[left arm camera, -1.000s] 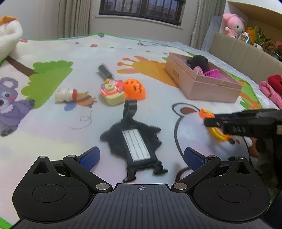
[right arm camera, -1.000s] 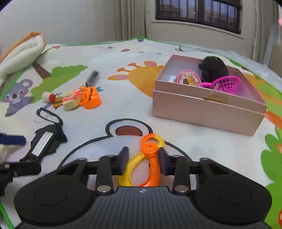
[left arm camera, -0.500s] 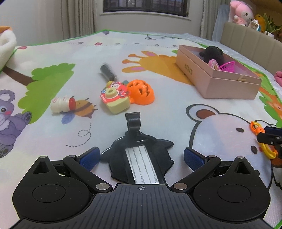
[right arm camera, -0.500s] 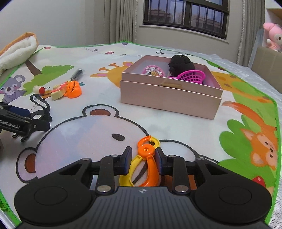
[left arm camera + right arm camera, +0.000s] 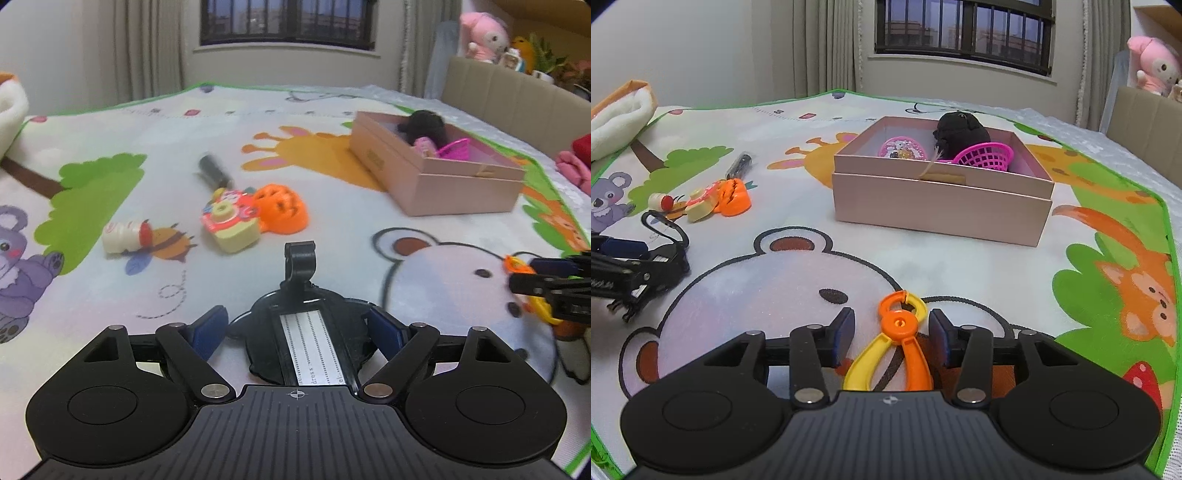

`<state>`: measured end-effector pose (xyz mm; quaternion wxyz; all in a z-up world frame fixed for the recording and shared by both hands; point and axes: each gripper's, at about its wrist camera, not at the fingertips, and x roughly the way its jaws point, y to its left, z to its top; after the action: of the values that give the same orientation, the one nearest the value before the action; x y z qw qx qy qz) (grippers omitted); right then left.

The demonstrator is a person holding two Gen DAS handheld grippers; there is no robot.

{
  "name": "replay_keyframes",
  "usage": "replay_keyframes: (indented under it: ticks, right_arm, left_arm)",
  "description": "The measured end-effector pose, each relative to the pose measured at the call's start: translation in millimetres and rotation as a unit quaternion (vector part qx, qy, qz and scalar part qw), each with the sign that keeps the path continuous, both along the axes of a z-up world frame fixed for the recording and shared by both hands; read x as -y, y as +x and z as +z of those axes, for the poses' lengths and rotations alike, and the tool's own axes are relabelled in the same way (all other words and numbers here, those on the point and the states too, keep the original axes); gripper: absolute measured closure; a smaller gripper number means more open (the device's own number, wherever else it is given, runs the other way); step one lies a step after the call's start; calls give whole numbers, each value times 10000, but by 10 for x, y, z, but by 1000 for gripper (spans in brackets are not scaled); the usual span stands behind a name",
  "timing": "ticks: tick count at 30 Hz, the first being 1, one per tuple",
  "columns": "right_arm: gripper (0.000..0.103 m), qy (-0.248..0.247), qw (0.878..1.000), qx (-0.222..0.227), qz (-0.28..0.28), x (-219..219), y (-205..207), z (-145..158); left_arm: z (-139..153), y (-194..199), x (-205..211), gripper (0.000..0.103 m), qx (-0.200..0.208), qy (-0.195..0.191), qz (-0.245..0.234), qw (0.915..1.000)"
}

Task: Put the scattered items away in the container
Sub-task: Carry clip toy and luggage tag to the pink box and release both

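We note the left gripper (image 5: 297,326) spread wide around the black luggage tag (image 5: 306,332) with white address card, and the right gripper (image 5: 892,332) parted beside orange-yellow toy tongs (image 5: 895,347), both near on the mat, pink box (image 5: 942,199) beyond.

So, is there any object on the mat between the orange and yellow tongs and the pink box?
Nothing visible. In the right wrist view, the mat is bare between the tongs, which lie between the right gripper fingers, and the pink box. The other scattered toys lie off to the left.
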<state>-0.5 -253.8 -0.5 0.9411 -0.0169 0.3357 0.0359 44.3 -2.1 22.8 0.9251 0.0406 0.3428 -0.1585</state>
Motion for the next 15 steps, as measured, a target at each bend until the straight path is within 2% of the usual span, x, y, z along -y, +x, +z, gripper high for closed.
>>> replay_keyframes:
  ticks: [1, 2, 4, 10, 15]
  right_arm:
    - [63, -19, 10000, -4, 16, -4, 5, -2]
    - [72, -40, 10000, -3, 30, -11, 3, 0]
    - [78, -90, 9999, -12, 41, -22, -13, 8]
    - [82, -205, 9998, 20, 21, -21, -98, 74]
    - [82, -99, 9995, 283, -30, 69, -241, 236]
  left_arm:
    - [23, -26, 30, 16, 33, -15, -83, 10000]
    - [41, -48, 63, 16, 61, -28, -149, 9999]
    - [88, -102, 134, 16, 143, -69, -324, 9993]
    - [186, -234, 364, 16, 353, -104, -767, 9964]
    - [243, -294, 534, 16, 396, -22, -1001, 9942]
